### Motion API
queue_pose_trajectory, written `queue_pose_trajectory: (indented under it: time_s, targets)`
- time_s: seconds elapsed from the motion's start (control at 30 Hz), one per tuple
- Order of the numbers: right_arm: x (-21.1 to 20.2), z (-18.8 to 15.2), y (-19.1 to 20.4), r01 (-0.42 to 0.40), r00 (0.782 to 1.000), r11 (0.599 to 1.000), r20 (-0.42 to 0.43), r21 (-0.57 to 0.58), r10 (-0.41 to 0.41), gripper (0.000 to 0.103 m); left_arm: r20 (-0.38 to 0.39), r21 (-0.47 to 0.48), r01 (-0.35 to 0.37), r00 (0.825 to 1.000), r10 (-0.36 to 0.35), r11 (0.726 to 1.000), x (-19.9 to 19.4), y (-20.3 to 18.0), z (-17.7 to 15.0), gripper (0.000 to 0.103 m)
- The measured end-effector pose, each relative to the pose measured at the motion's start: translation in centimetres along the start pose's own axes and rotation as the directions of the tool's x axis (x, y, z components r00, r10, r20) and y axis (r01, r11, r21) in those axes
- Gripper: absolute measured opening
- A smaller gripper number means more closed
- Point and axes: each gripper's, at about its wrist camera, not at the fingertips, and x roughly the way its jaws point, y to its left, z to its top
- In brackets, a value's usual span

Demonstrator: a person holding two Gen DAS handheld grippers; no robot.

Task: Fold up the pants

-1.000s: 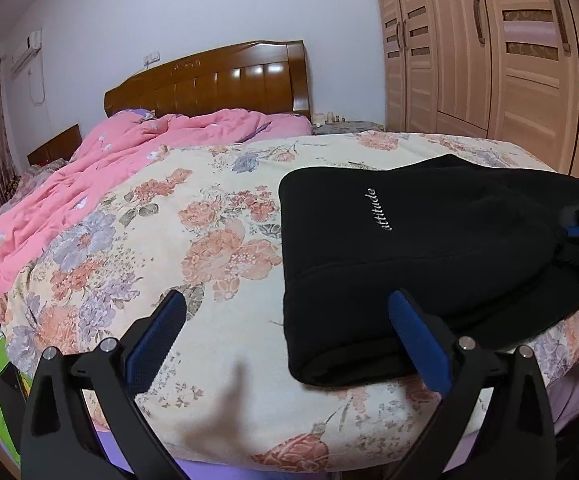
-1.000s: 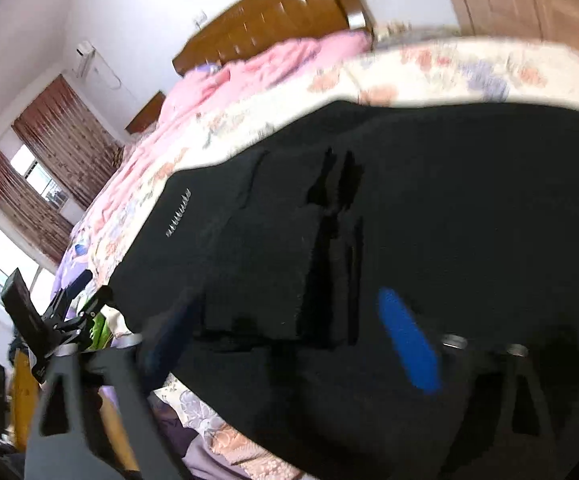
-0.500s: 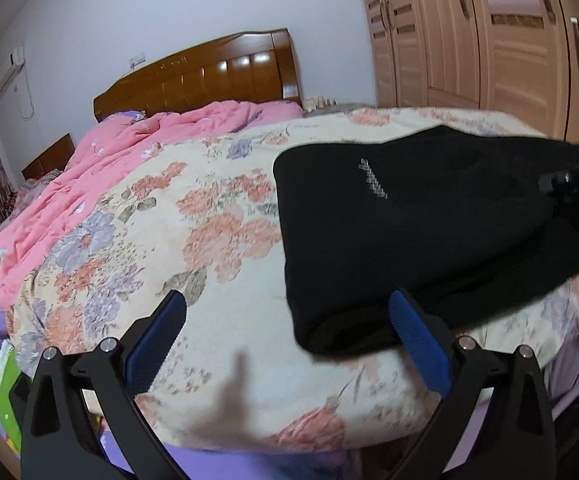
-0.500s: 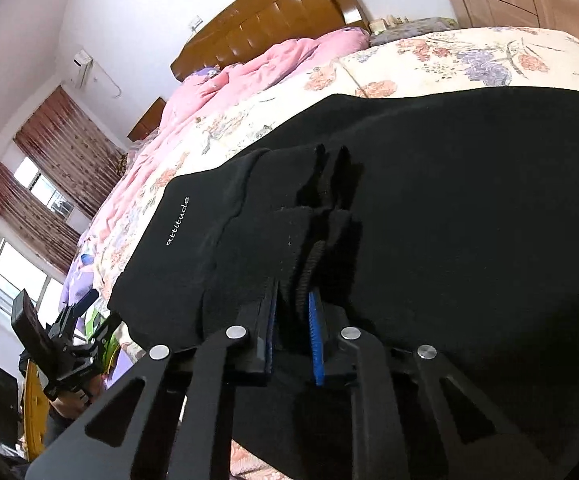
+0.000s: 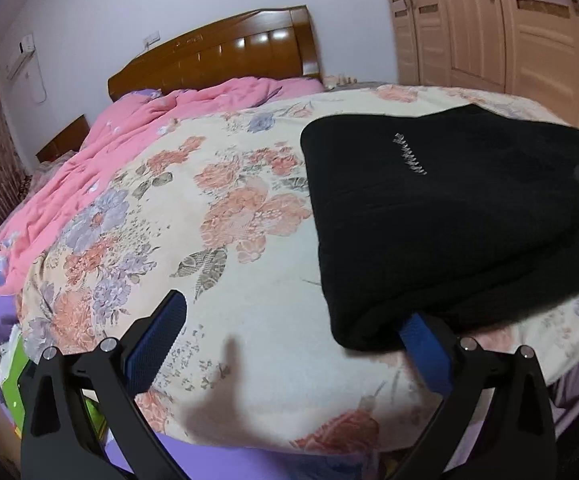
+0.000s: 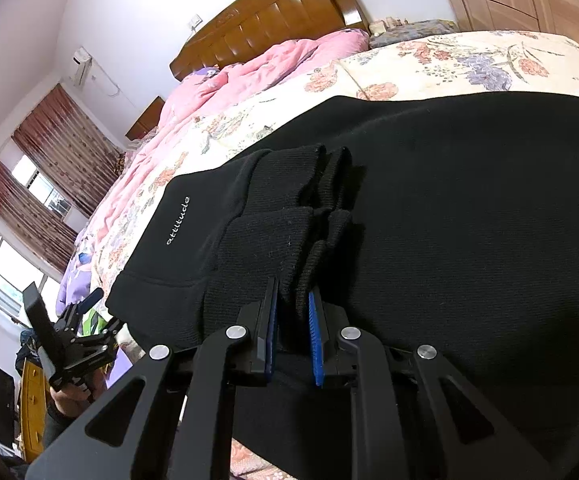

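Left wrist view showed the black pants (image 5: 441, 216) folded into a thick stack on the floral quilt (image 5: 225, 216) of the bed, near its foot edge and well away from the wooden headboard (image 5: 217, 56). The left gripper (image 5: 289, 340) had its jaws spread wide, holding nothing; one blue pad (image 5: 155, 338) stood over bare quilt, while the other pad (image 5: 425, 344) reached just under the near corner of the pants. A pink blanket (image 5: 161, 120) lay bunched between the quilt and the headboard. Right wrist view showed the right gripper (image 6: 292, 336) with its jaws clenched on a bunched ribbed cuff (image 6: 289, 248) of the pants, on top of the stack, beside the white lettering (image 6: 178, 221).
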Motion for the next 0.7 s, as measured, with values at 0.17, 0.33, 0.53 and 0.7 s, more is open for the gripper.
queue_pose_trajectory:
  time_s: [0.17, 0.33, 0.53, 0.7]
  targets:
    - [-1.2, -0.1, 1.0, -0.035, 0.999, 0.999, 0.041, -0.024, 0.036, 0.014, 0.120, -0.188, 0.026, 0.993, -0.004, 0.982, -2.3, 2.7, 0.1, 0.100]
    - [0.3, -0.8, 2.0, -0.014, 1.000, 0.998, 0.015, -0.064, 0.015, 0.014, 0.038, -0.231, 0.020, 0.999, -0.011, 0.973, -0.7, 4.3, -0.8, 0.100]
    - [-0.2, -1.0, 1.8, 0.006, 1.000, 0.998, 0.018, -0.066, -0.005, 0.013, 0.002, -0.177, 0.014, 1.000, -0.014, 0.984, -0.5, 3.4, -1.2, 0.101]
    - [0.9, -1.5, 0.5, 0.045, 0.998, 0.999, -0.034, -0.025, -0.045, 0.035, -0.024, -0.064, 0.019, 1.000, -0.020, 0.998, -2.3, 2.7, -1.2, 0.100]
